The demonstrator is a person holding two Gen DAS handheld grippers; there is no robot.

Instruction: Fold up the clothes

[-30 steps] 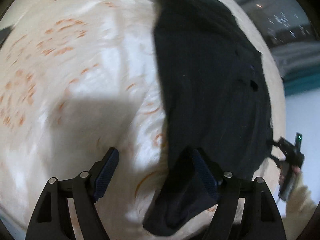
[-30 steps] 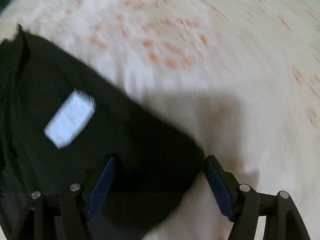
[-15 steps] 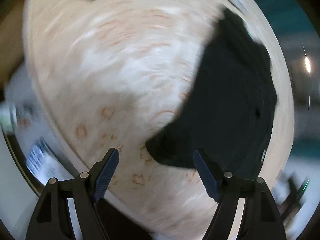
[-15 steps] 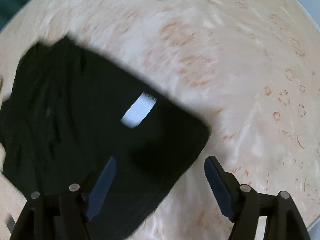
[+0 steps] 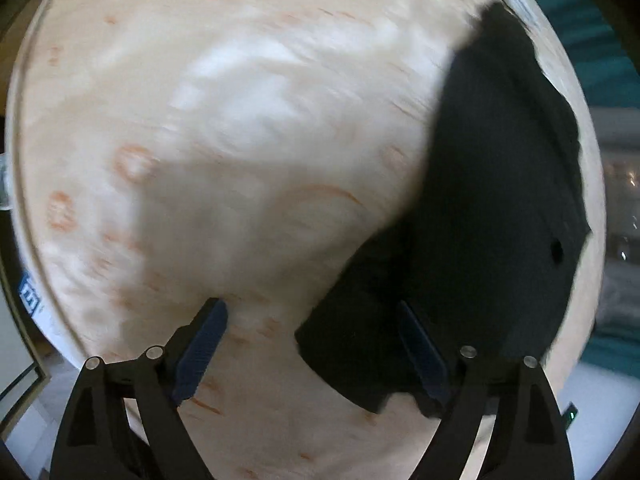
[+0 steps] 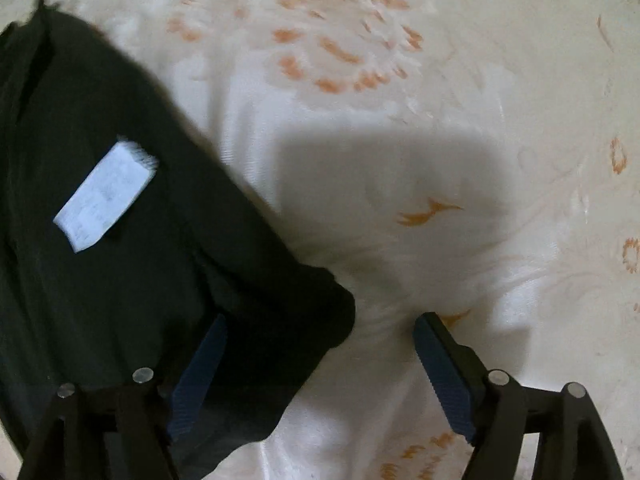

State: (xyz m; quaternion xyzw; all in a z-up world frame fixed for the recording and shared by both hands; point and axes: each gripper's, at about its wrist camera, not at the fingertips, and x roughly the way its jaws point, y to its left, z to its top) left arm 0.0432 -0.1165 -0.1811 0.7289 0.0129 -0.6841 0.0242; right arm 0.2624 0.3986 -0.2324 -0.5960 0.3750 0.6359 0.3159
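Observation:
A black garment (image 5: pixel 500 200) lies flat on a cream cloth with orange flower prints (image 5: pixel 240 140). In the left wrist view one garment corner (image 5: pixel 352 344) reaches in between the fingers of my left gripper (image 5: pixel 308 316), which is open and points straight down; its pads do not press on the cloth. The right wrist view shows the same garment (image 6: pixel 100 280) with a white label (image 6: pixel 106 196) sewn on it. My right gripper (image 6: pixel 320 322) is open above another rounded corner (image 6: pixel 320 312), its left finger (image 6: pixel 200 368) over the black fabric and its right finger (image 6: pixel 444 368) over the cream cloth.
The cream surface's curved edge (image 5: pixel 24 208) runs down the left of the left wrist view, with floor and a blue-and-white item (image 5: pixel 30 296) beyond it. Teal fabric (image 5: pixel 592 32) shows past the far right edge. The right gripper's shadow (image 6: pixel 392 184) falls on open cream cloth (image 6: pixel 520 80).
The left gripper has rolled and slid sideways, so the garment corner now lies between its fingers. The right gripper pulled back from the garment and came close again over the rounded corner.

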